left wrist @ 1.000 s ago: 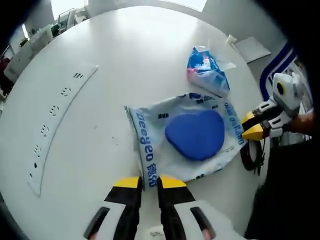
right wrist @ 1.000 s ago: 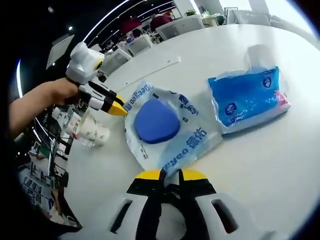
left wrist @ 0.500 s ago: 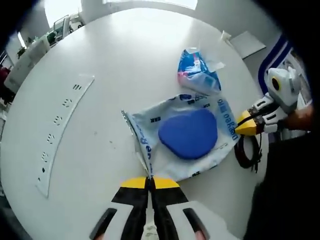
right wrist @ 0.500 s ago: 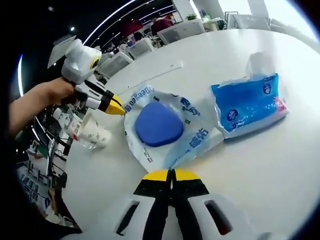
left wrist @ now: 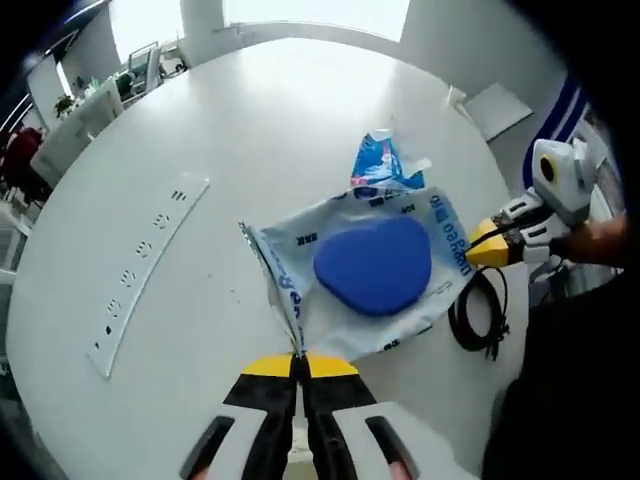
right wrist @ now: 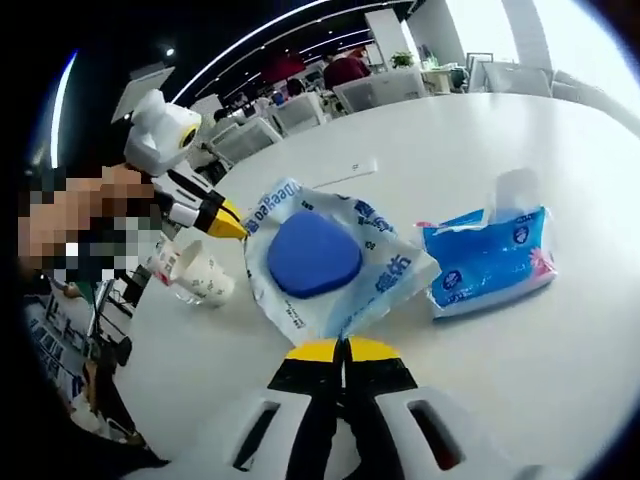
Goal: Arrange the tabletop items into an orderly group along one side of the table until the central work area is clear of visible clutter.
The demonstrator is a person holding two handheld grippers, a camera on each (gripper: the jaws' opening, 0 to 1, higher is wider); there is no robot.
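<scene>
Plastic wet-wipe pouch (left wrist: 375,270) lies mid-desk (left wrist: 250,130), each corner pinched by a fully closed claw, left claw (left wrist: 298,362) and right claw (right wrist: 341,349), apparently to carry it flat sideward.

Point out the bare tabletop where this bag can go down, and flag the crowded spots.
Bare white table lies beyond the white-and-blue printed plastic bag, between the curved socket strip and the blue tissue pack. It is crowded near the coiled black cable and the paper cups.
</scene>
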